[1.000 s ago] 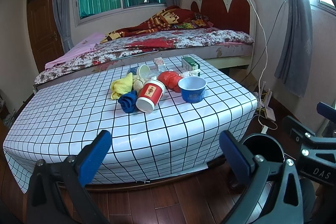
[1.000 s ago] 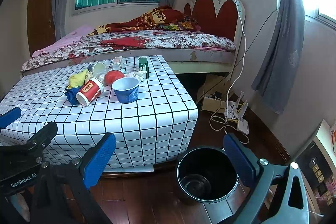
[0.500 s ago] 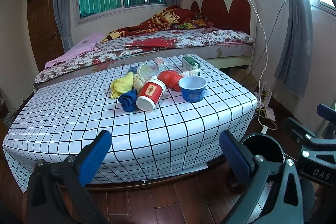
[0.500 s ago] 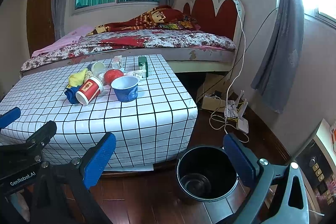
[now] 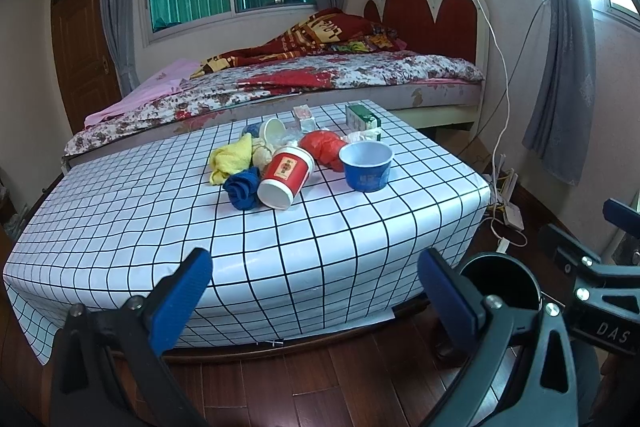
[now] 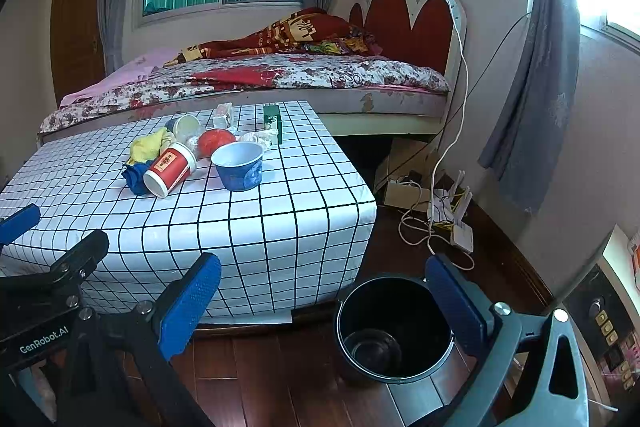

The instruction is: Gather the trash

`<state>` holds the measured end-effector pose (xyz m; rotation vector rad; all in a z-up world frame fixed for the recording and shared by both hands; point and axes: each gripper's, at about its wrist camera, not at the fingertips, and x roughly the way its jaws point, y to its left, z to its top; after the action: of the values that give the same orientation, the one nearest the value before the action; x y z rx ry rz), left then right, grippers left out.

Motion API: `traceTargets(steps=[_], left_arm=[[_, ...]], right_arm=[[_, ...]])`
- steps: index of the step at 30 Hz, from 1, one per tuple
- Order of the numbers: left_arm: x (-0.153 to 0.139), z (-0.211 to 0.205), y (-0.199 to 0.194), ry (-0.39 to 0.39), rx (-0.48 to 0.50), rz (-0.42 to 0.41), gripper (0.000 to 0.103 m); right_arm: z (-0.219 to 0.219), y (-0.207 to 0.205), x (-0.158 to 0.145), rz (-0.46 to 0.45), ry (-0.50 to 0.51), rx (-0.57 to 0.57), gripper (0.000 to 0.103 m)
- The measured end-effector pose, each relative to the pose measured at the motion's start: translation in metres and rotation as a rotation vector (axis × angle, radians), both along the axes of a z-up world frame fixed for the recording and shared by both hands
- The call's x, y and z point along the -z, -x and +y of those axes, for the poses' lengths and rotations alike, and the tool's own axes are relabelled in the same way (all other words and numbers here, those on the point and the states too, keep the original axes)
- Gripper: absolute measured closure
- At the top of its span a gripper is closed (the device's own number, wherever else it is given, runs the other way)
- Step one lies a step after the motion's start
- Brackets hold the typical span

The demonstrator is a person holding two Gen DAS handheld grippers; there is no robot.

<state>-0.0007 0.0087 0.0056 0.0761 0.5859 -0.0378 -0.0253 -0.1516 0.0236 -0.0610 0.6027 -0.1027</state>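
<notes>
Looking forward from low over the wooden floor, we hold the left gripper and the right gripper with jaws spread wide, nothing between their blue pads. Nearest to us, on the floor just off the table's near right corner, stands the black trash bin, upright; it lies between the right gripper's fingers in the right wrist view and partly behind the left gripper's right finger in the left wrist view. Beyond it spreads the low table, draped in a white grid-patterned cloth. The trash sits clustered toward the table's far middle, well apart from both grippers: a red paper cup lying on its side with its mouth toward us, touching a dark blue crumpled cloth on its left; a blue paper bowl upright to its right; behind these a yellow cloth, a red crumpled bag, a tipped white cup, a small clear packet and a green carton. Farther still stands the bed with a red headboard, and a white cable drops down the right wall.
</notes>
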Motion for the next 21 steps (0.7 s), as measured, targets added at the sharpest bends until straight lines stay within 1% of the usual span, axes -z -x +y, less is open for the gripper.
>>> traceTargets(steps=[3, 6, 9, 12, 15, 21], left_arm=[[0.002, 0.004, -0.003, -0.001, -0.005, 0.005, 0.000], [0.005, 0.014, -0.010, 0.023, -0.007, 0.006, 0.000], [0.009, 0.029, -0.019, 0.039, -0.036, 0.010, 0.000], [0.016, 0.044, -0.034, 0.042, -0.051, 0.031, 0.001], [0.024, 0.057, -0.048, 0.037, -0.070, 0.041, 0.007], [0.040, 0.070, -0.075, 0.051, -0.074, 0.077, 0.018]], right_arm=[[-0.001, -0.003, 0.004, 0.013, -0.009, -0.027, 0.000], [-0.003, -0.007, 0.006, 0.015, -0.020, -0.044, 0.000], [-0.001, -0.016, 0.010, 0.017, -0.020, -0.070, 0.000], [0.004, -0.030, 0.013, 0.015, -0.015, -0.101, 0.000], [0.009, -0.048, 0.017, 0.018, -0.015, -0.127, 0.000], [0.023, -0.090, 0.025, 0.029, -0.023, -0.176, 0.000]])
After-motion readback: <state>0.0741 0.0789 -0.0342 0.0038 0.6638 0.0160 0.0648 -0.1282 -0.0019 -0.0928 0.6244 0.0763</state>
